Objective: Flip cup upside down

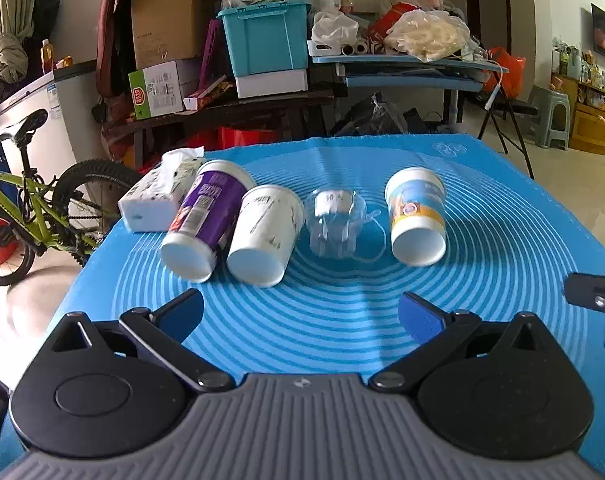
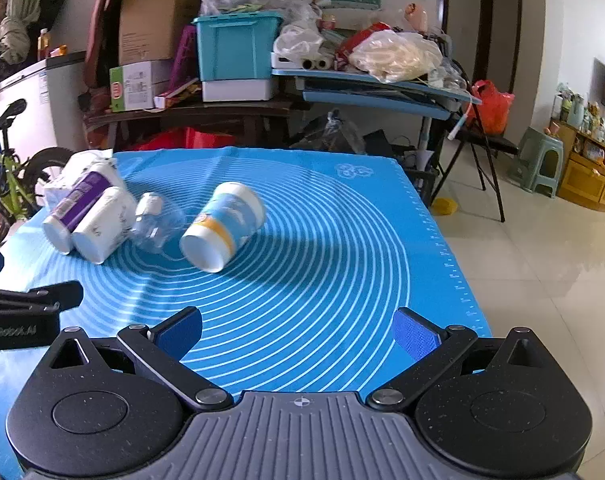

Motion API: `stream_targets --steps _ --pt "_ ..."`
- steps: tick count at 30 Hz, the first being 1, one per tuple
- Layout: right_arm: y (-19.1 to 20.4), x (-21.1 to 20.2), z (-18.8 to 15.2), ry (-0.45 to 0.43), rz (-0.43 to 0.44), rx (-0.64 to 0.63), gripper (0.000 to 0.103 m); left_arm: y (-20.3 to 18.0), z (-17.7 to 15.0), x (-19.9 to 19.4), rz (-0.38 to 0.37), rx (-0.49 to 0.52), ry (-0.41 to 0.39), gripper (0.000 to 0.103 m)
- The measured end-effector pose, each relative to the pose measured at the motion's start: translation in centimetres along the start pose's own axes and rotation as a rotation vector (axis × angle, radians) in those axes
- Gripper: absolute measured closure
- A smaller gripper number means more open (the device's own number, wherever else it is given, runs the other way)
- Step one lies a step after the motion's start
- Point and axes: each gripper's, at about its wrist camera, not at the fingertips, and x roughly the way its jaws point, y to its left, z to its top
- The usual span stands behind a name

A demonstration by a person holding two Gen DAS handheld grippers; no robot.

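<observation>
Several cups lie on their sides on the blue mat [image 1: 482, 248], bases toward me: a purple cup [image 1: 206, 220], a white cup [image 1: 264, 234], a clear plastic cup [image 1: 334, 222] and a blue-and-yellow printed cup [image 1: 416, 218]. My left gripper [image 1: 300, 316] is open and empty, a little short of the row. In the right wrist view the same cups lie at the left: purple [image 2: 78, 204], white [image 2: 102, 224], clear [image 2: 156, 220], printed [image 2: 222, 226]. My right gripper [image 2: 298, 332] is open and empty, nearer the mat's right edge.
A tissue pack [image 1: 158, 192] lies at the mat's far left by the purple cup. Behind the table stand cluttered shelves with a teal bin [image 1: 266, 36] and a bicycle [image 1: 30, 208] at left. The floor drops off past the mat's right edge [image 2: 450, 256].
</observation>
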Motion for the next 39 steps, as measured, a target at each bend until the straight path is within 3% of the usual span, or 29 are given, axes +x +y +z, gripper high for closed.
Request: stream_targets --steps 6,18,20,31,33,39 --pt "-1.7 2.0 0.2 0.008 -0.016 0.033 0.0 -1.2 1.5 3.2 -0.007 0.008 -0.035 0.001" --pt "-3.6 5.1 0.8 0.019 -0.015 0.078 0.0 -2.6 2.9 8.9 -0.015 0.013 -0.015 0.002" --pt "-3.9 5.5 0.9 0.019 -0.013 0.083 0.0 -2.9 3.1 9.3 -0.019 0.02 -0.007 0.015" --pt "-4.6 7.0 1.0 0.03 -0.01 0.099 0.0 -3.1 3.4 11.8 -0.016 0.001 0.041 0.015" --pt "-4.5 7.1 1.0 0.034 -0.013 0.101 0.0 -3.1 3.5 12.3 -0.019 -0.001 0.054 0.018" --pt "-4.7 7.3 0.6 0.041 -0.018 0.105 0.0 -2.9 3.5 12.6 -0.027 -0.012 0.066 0.044"
